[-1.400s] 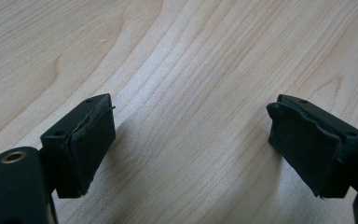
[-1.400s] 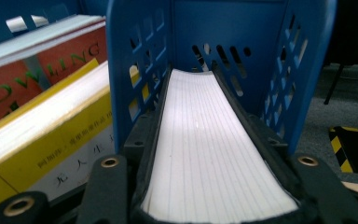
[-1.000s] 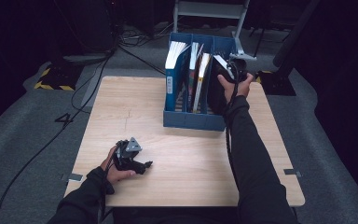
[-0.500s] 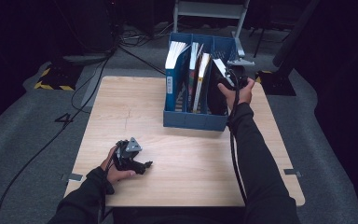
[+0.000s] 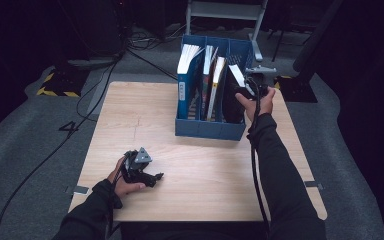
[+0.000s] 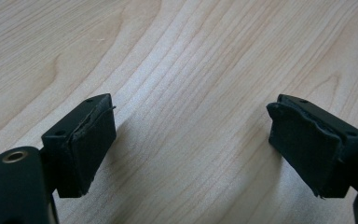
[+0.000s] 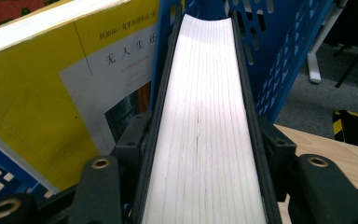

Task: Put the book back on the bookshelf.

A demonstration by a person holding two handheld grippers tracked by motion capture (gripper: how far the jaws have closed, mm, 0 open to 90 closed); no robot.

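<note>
On table [image 5: 145, 107], right tongs [image 5: 244, 86] have been loosening around book [image 7: 205, 140].

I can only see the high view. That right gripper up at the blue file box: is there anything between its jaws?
Observer: Yes. A thick black-covered book sits between the jaws of the right gripper. The jaws have just been opening; I can't tell if the pads press.
Operator: What's beside it?
Observer: A yellow book with a Chinese title, behind a divider of the blue box.
Operator: And the left gripper?
Observer: The left gripper is open over the bare wooden table.
</note>
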